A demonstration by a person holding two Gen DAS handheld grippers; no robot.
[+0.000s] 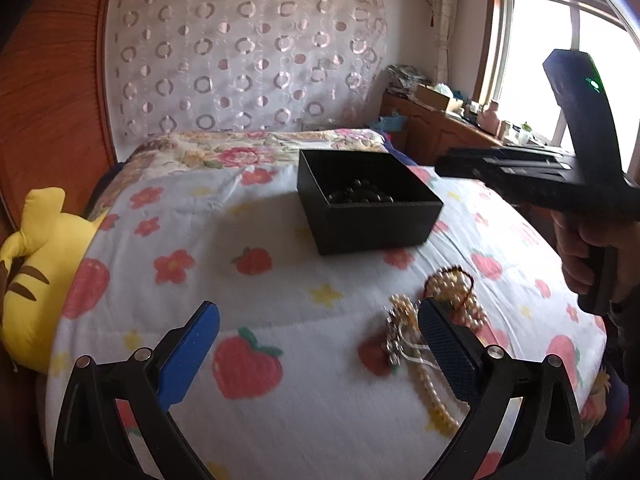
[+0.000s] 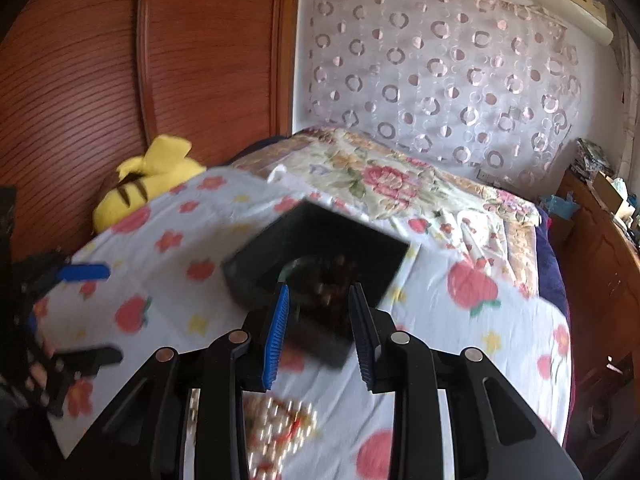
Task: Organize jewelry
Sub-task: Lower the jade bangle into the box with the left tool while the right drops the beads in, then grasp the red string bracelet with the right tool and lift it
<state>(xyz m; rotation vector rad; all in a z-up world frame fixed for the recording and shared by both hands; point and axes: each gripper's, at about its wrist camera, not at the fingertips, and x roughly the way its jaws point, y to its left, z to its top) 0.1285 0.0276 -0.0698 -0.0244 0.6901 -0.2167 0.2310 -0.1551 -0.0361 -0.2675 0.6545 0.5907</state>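
An open black box (image 1: 372, 220) stands on the strawberry-print sheet (image 1: 256, 280), with dark beads (image 1: 360, 194) lying inside. Nearer me lies a pile of pearl jewelry (image 1: 452, 284), with a silvery piece (image 1: 396, 336) and a pearl clip (image 1: 434, 394) beside it. My left gripper (image 1: 318, 310) is wide open above the sheet; its right finger is at the pile's edge and nothing is between its pads. My right gripper (image 2: 320, 288) hovers over the box (image 2: 320, 224), jaws apart. The blurred beads (image 2: 332, 280) show beyond them in the box. The pearls (image 2: 276, 424) lie under it.
A yellow plush toy (image 1: 36, 272) sits at the bed's left edge against a wooden panel (image 2: 120, 80). A floral quilt (image 1: 240, 152) lies behind the box. A cluttered wooden dresser (image 1: 440, 128) and a window stand at the right. A hand (image 1: 576, 252) grips the right tool.
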